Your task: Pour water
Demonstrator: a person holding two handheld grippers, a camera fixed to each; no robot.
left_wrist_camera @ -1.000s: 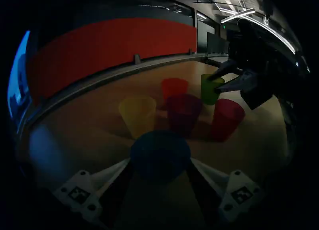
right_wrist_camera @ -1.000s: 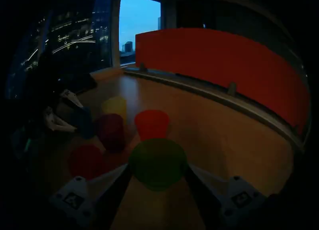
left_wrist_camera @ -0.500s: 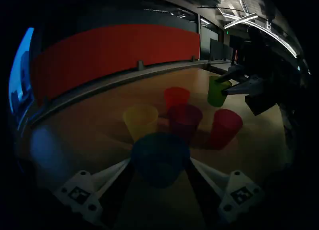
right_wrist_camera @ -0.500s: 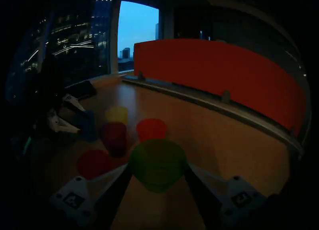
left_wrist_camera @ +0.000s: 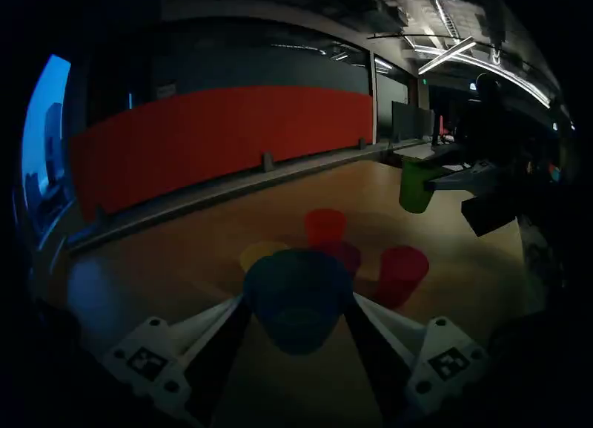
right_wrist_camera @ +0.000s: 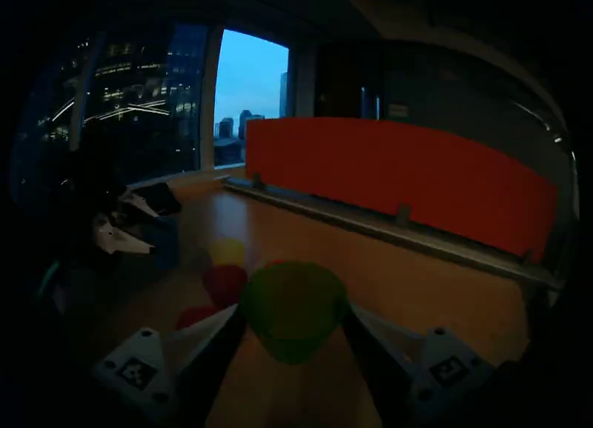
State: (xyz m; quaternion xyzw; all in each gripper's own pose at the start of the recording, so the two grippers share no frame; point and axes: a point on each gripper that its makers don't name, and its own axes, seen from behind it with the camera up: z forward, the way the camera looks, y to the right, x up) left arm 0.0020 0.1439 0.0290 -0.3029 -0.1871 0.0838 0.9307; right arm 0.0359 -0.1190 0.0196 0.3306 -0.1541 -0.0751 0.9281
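In the left gripper view my left gripper (left_wrist_camera: 297, 299) is shut on a dark blue cup (left_wrist_camera: 298, 309), held upright above the wooden table (left_wrist_camera: 178, 268). Farther right, my right gripper (left_wrist_camera: 447, 177) holds a green cup (left_wrist_camera: 414, 188) in the air. The right gripper view has that gripper (right_wrist_camera: 293, 311) shut on the green cup (right_wrist_camera: 293, 317), while the left gripper (right_wrist_camera: 137, 229) with the blue cup (right_wrist_camera: 164, 244) hangs at the left. Below them stand a yellow cup (left_wrist_camera: 259, 253), an orange cup (left_wrist_camera: 325, 225), a maroon cup (left_wrist_camera: 345, 256) and a red cup (left_wrist_camera: 400, 272).
The room is dim. A long red partition (left_wrist_camera: 222, 139) with a rail runs along the table's far edge. Large windows (right_wrist_camera: 244, 94) onto a dusk city lie behind the left gripper. A dark figure (left_wrist_camera: 493, 131) stands behind the right gripper.
Both grippers have risen with their cups. The green cup has left the table and hangs higher; the cups on the table now sit lower in both views.
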